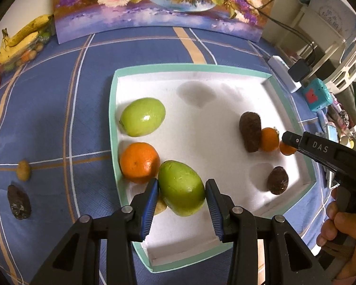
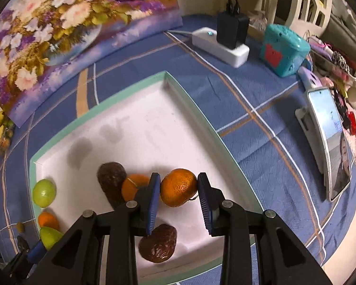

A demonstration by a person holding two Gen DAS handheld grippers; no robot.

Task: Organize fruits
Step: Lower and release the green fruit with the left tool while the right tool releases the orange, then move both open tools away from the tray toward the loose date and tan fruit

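Blue checked cloth (image 1: 59, 109) covers the counter, and a white tray (image 1: 192, 70) with a mint-green rim sits on it, holding most of the fruit.

Left claw (image 1: 182, 188) is down at the near-left part of the tray with its blue pads on both sides of a green mango (image 1: 181, 188). Both pads look like they're touching the skin, so I'd call it pinched, though the claw is spread fairly wide around it. Right next to that mango is a big orange (image 1: 140, 162), touching it, and behind the orange is a second green mango (image 1: 142, 116) against the left wall. Something small and yellowish (image 1: 160, 206) peeks out under the left pad, can't tell what it is.

Right claw (image 2: 178, 187) is over the tray's right side, pads on either side of a small orange (image 2: 178, 187). The right pad sits against the peel and the left one looks right at it too, so gripped or very nearly. Just left of it is another small orange (image 2: 131, 186), touching a long dark brown fruit (image 2: 111, 178). A rounder dark brown fruit (image 2: 159, 245) lies nearer the camera, below the claw.

Off the tray, on the cloth to the left, are a small tan fruit (image 1: 23, 171) and a dark wrinkly one (image 1: 19, 201). Bananas (image 1: 23, 35) sit in the far-left corner beside a flower painting (image 1: 163, 2), and a phone (image 2: 330, 140) leans on a stand to the right.
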